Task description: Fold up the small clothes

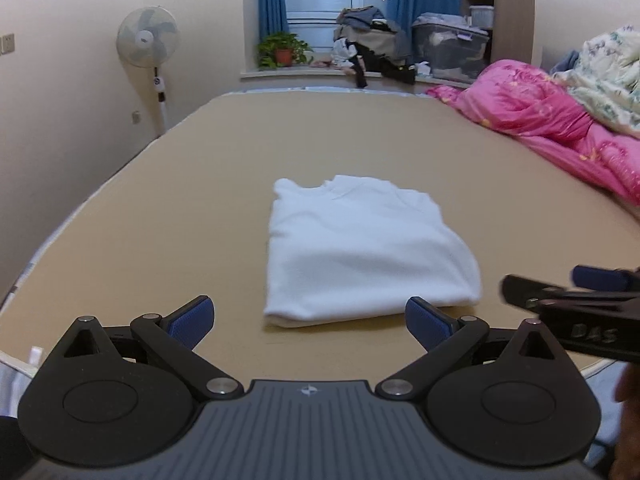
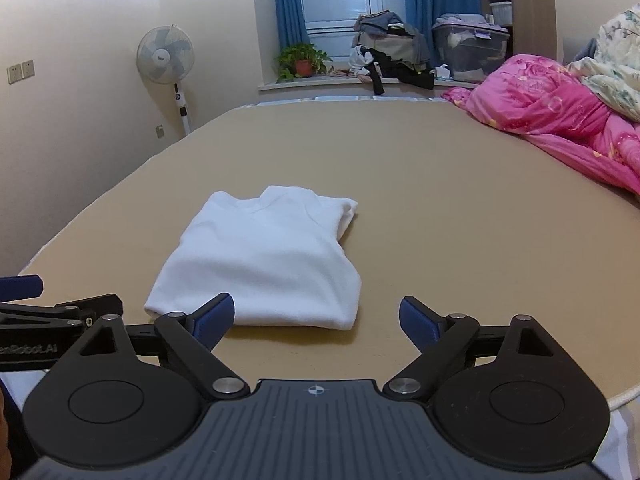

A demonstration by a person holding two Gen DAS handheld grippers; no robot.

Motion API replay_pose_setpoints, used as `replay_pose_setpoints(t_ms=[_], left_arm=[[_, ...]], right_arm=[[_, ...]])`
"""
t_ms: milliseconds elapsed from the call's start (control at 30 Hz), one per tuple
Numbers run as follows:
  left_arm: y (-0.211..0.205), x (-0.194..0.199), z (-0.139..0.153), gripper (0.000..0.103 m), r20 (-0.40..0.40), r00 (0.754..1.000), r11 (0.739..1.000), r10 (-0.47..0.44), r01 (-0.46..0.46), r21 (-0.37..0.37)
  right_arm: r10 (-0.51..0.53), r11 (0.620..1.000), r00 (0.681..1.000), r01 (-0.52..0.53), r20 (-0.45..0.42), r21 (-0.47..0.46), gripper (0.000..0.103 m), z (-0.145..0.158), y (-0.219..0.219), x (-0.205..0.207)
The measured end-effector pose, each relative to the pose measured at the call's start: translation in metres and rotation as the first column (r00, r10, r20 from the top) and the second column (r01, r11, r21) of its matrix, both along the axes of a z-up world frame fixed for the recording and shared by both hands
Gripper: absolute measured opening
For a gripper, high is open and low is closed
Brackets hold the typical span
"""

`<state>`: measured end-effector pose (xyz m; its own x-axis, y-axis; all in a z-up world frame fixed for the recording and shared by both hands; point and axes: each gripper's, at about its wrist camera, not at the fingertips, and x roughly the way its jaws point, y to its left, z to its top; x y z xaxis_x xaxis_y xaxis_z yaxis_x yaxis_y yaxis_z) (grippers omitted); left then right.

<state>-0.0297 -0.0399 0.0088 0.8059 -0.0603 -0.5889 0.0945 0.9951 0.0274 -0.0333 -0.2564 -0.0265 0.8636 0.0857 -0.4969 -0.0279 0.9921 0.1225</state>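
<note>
A small white garment (image 1: 360, 248) lies folded into a neat rectangle on the tan bed surface (image 1: 200, 184), collar at the far end. My left gripper (image 1: 310, 320) is open and empty, just short of the garment's near edge. My right gripper (image 2: 316, 320) is open and empty, also just short of the garment (image 2: 264, 256), which sits ahead and to its left. The right gripper shows in the left wrist view (image 1: 576, 304) at the right edge. The left gripper shows in the right wrist view (image 2: 48, 316) at the left edge.
A pink quilt (image 1: 552, 120) and a floral blanket (image 1: 608, 76) are piled along the bed's right side. A standing fan (image 1: 148, 40) is by the left wall. The far windowsill holds a potted plant (image 1: 282, 50), heaped clothes (image 1: 372, 44) and a plastic bin (image 1: 452, 48).
</note>
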Motion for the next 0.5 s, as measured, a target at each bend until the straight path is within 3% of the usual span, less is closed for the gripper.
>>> replay_pose_setpoints(t_ms=[200,500], left_arm=[[-0.001,0.008,-0.005,0.102,-0.033,0.999,1.000,-0.028,0.028,-0.001],[0.005,0.016,-0.008,0.102,-0.057,0.998,1.000,0.023,-0.024,-0.018]], right_arm=[[0.007,1.000,1.000,-0.007,-0.013,0.009,0.090,-0.003,0.004,0.009],[0.016,1.000,1.000,-0.016,-0.007,0.008,0.091,-0.004,0.010,0.013]])
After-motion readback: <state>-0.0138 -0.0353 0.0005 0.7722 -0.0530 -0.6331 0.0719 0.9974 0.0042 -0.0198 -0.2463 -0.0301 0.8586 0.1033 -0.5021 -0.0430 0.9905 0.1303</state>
